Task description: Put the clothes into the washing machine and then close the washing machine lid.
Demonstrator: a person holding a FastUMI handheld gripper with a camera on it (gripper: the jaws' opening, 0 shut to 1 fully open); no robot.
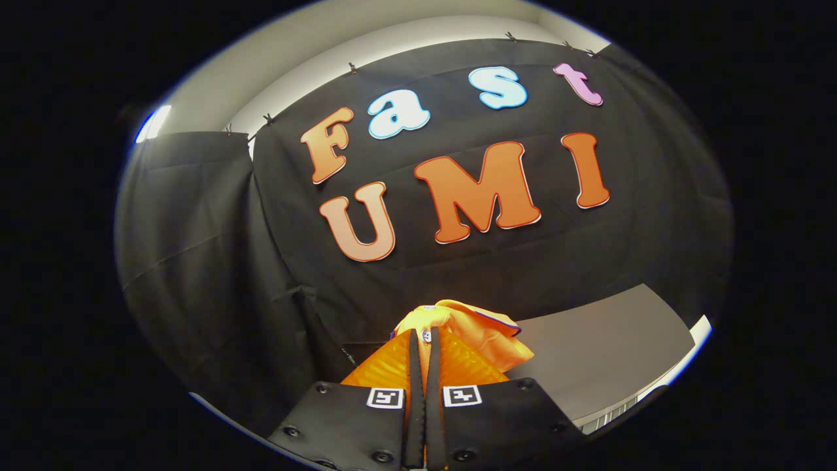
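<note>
Both fingers of the tool [425, 337] pinch a bright orange cloth garment [480, 330] held high above the grey surface [608, 347]; so thin a bite could slip, dropping it.

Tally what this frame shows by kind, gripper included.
Gripper, fingers closed on the garment: 1
Orange garment, pinched between the fingers and bunched just beyond them: 1
Grey tabletop, beyond the garment: 1
Total: 3
</note>
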